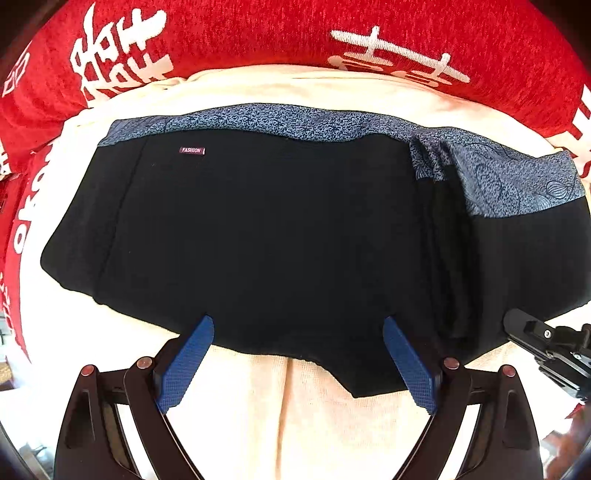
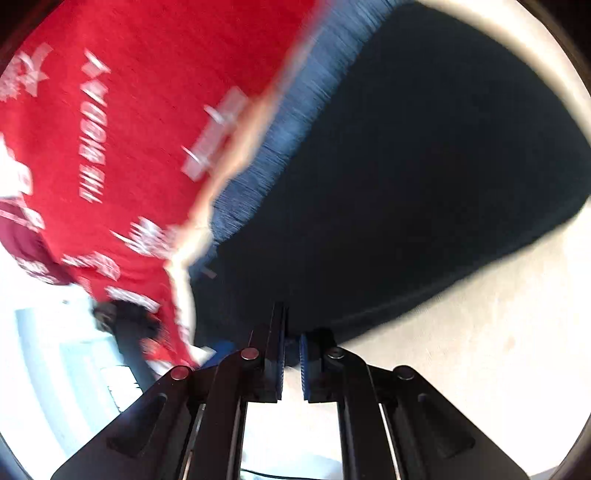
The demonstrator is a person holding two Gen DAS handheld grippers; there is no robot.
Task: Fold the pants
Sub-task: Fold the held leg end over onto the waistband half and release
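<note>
- The left gripper (image 1: 298, 334) points down over the near edge of the pants (image 1: 258, 229), its jaws spread wide — the blue pads (image 1: 184, 365) stand apart with only black cloth below them, nothing pinched.
- The right gripper (image 2: 291, 345) has its jaws drawn nearly together; the right wrist view is blurred, and black cloth of the pants (image 2: 424, 177) sits at the tips, so it looks clamped on that hem.
- In the left wrist view the right gripper (image 1: 517, 325) shows at the lower right, at the edge of the pants.
- The pants lie flat, folded into a wide black shape, with a blue patterned waistband (image 1: 280, 122) along the far edge and a small "FASHION" label (image 1: 191, 150).
- Under them is a cream cloth (image 1: 314, 413) — beyond that a red blanket (image 1: 229, 33) with white lettering.
</note>
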